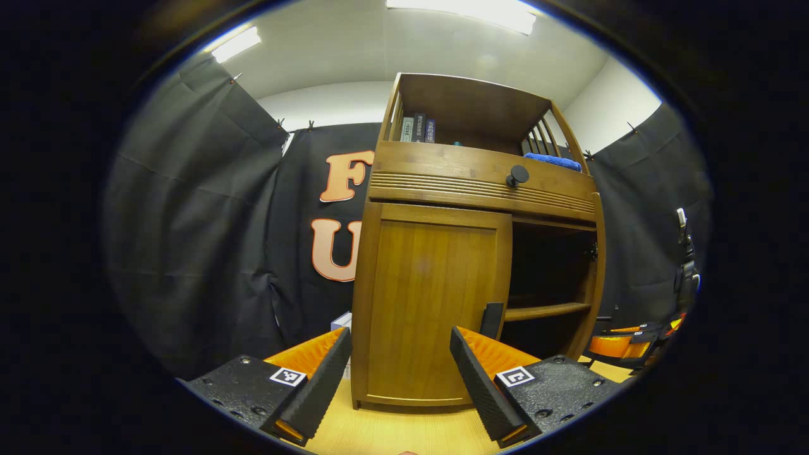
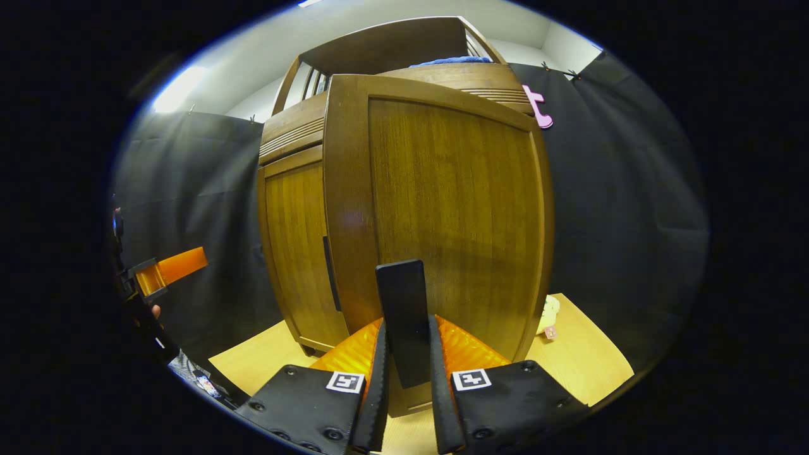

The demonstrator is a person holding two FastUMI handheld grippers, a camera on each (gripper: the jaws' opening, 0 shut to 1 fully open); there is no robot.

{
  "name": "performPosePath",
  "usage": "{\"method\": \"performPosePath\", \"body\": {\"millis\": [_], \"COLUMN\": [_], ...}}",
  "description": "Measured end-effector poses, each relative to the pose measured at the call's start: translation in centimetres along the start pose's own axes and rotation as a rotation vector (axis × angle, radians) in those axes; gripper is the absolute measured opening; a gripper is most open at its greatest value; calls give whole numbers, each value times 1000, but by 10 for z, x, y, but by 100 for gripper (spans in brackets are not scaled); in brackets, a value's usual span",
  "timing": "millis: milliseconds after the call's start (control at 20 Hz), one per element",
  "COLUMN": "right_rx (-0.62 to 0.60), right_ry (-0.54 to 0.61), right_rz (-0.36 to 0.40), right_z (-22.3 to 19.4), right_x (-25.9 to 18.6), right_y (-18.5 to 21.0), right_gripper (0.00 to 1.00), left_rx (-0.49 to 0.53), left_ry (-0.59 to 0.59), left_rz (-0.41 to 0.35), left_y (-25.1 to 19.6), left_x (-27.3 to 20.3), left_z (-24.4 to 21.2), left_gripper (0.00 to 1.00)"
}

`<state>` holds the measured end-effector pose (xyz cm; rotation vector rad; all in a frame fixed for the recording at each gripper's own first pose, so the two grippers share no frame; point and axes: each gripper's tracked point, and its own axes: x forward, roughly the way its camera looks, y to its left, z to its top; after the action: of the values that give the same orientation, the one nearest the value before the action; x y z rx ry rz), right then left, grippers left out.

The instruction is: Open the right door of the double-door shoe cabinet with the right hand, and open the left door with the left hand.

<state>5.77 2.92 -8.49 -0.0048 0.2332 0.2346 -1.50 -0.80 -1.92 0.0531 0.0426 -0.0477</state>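
Right gripper view, fingers (image 2: 436, 373) clamp handle (image 2: 404, 316), prob.

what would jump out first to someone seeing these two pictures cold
In the right gripper view, the right gripper is clamped on the dark handle of the right door, which stands swung open and looms large. In the left gripper view, the left gripper sits open low in front of the closed left door, beside the cabinet's dark open half with its shelf.
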Motion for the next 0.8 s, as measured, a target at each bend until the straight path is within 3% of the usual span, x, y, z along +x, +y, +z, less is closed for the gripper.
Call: {"method": "performPosePath", "body": {"millis": [150, 300, 350, 700, 800], "right_rx": [2, 5, 7, 9, -9], "right_ry": [0, 1, 1, 8, 12], "right_rz": [-18, -38, -43, -89, -116], "right_z": [0, 0, 1, -2, 0], "right_x": [-8, -15, -17, -48, -55], "right_y": [-6, -11, -13, -43, -54], "right_gripper": [37, 42, 42, 32, 32], "left_rx": [-1, -3, -4, 6, 7], "left_ry": [0, 9, 10, 13, 16], "left_rz": [-29, -53, -59, -76, -83], "left_y": [-9, -18, -20, -27, -30], "left_x": [4, 6, 7, 10, 12], "left_z": [-3, -7, -7, -10, -11], "left_gripper": [91, 94, 92, 98, 94]}}
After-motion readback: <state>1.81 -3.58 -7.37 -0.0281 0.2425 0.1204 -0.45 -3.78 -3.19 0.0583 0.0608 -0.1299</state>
